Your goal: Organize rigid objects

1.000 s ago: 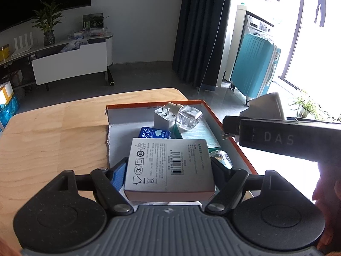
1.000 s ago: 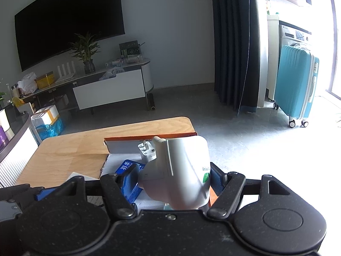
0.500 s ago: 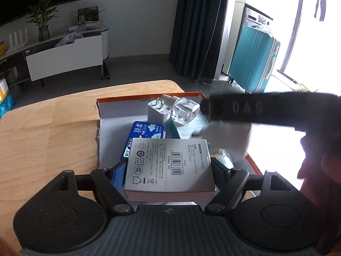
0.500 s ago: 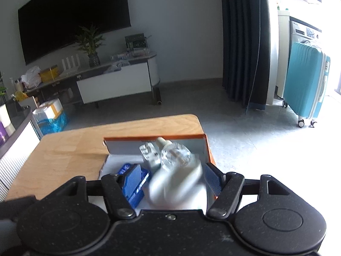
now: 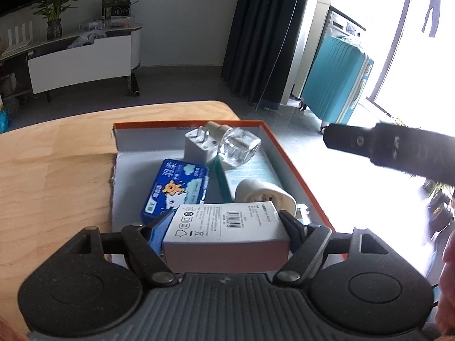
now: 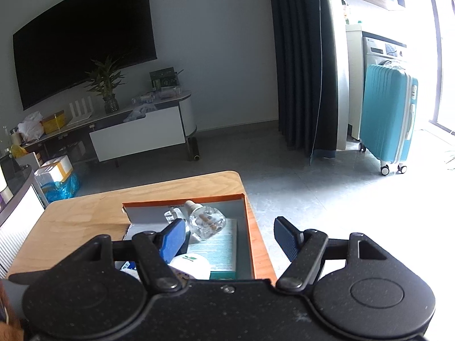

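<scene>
My left gripper (image 5: 226, 221) is shut on a white barcode-labelled box (image 5: 224, 228), held over the near end of the orange tray (image 5: 293, 167). In the tray lie a blue tin (image 5: 176, 190), a white charger (image 5: 197, 149), a clear glass bottle (image 5: 240, 149), a teal box (image 5: 250, 170) and a white device (image 5: 264, 196). My right gripper (image 6: 231, 238) is open and empty above the tray (image 6: 250, 227); the white device (image 6: 189, 265) lies just below its fingers. The bottle (image 6: 206, 221) and the teal box (image 6: 219, 250) show there too.
The tray sits at the right end of a wooden table (image 5: 51, 164), close to its edge. My right gripper's body (image 5: 392, 150) hangs in the air right of the tray. A teal suitcase (image 6: 386, 122) and a TV cabinet (image 6: 136, 136) stand on the floor beyond.
My right gripper opened and let go of the white device, which now lies in the tray; the gripper then drew back and up. My left gripper still holds the box.
</scene>
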Action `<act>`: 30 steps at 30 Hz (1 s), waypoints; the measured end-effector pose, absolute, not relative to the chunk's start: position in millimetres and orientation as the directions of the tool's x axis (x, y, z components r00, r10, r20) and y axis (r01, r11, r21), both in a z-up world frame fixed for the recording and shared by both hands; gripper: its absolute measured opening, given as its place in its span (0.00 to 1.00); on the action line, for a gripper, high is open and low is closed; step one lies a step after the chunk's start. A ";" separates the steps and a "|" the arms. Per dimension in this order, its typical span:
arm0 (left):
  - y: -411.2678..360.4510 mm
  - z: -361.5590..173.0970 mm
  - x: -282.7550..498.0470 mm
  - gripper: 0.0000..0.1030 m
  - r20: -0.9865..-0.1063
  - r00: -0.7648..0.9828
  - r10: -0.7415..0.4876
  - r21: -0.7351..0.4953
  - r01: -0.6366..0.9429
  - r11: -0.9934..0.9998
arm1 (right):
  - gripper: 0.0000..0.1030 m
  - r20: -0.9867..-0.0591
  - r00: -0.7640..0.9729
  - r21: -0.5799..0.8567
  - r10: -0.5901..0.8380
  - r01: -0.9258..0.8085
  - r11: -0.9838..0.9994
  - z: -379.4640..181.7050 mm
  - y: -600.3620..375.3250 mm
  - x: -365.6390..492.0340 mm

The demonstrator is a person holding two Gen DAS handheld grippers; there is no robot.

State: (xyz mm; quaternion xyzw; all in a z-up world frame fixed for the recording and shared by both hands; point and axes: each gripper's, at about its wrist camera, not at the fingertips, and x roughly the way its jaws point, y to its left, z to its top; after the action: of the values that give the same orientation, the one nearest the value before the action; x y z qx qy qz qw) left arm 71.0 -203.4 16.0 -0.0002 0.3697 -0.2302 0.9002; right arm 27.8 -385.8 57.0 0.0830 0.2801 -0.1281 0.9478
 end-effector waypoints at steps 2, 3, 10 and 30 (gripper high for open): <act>-204.8 17.7 67.1 0.77 -0.652 0.615 -0.442 -0.179 0.442 0.879 | 0.81 -0.549 0.812 0.090 -0.198 0.293 0.952 57.7 -386.7 22.3; -205.6 16.9 66.2 0.77 -0.653 0.607 -0.452 -0.188 0.448 0.874 | 0.81 -0.551 0.811 0.091 -0.199 0.296 0.951 57.6 -386.9 20.4; -201.8 12.8 61.9 0.88 -0.672 0.598 -0.437 -0.193 0.428 0.883 | 0.81 -0.552 0.813 0.089 -0.187 0.280 0.956 58.8 -378.3 6.3; -177.5 34.4 -4.6 1.00 -0.709 0.672 -0.213 -0.033 0.271 0.962 | 0.87 -0.577 0.796 0.038 -0.185 0.252 0.967 58.8 -355.4 -64.7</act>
State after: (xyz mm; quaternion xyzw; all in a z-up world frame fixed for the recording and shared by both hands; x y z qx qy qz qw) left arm -4.6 -177.5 34.4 0.0373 0.3825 -0.1324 0.9137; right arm -64.7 -355.4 58.8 0.0566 0.2978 -0.1155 0.9459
